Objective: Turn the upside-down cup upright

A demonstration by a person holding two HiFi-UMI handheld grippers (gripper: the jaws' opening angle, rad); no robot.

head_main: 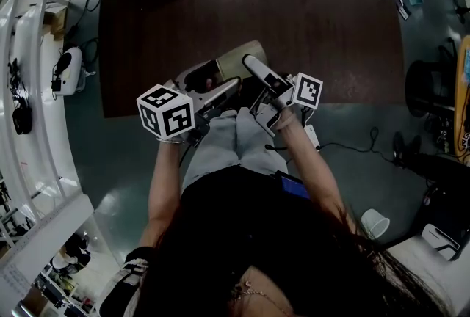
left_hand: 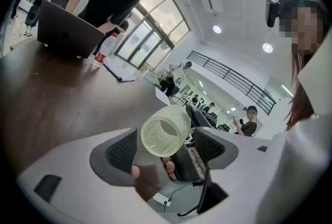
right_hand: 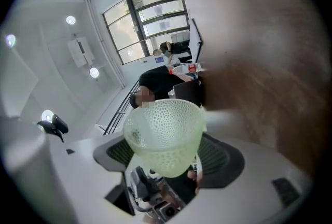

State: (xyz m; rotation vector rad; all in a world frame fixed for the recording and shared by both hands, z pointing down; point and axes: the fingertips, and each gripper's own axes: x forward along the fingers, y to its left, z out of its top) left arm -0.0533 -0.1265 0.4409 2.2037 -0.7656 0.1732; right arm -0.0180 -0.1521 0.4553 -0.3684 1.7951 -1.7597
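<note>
A dark brown table [head_main: 294,15] fills the far half of the head view, with grey floor on the near side where the person stands and a bright office with tall windows behind. The cup [right_hand: 165,137] is off the table, held in the air over its near edge between the two grippers. It is a pale, see-through yellow-green plastic cup with a dimpled wall, wide at the mouth and narrowing to the base. It looks light and fairly stiff, though a thin wall like this would likely flex or pop out under a hard squeeze. The dimples should give the pads some bite, and the taper means a grip low on the wall could slide off toward the base. The safest hold seems to be across the wall at mid-height or just under the rim. The right gripper [right_hand: 166,159] has its jaws closed on the narrow lower part of the cup, the mouth pointing away from its camera and tilted, not yet upright. The left gripper [left_hand: 166,141] comes in from the left with its jaws spread wide. In its view the cup's round base faces the camera and sits in the gap, closer to the right pad. Neither pad presses on it.
</note>
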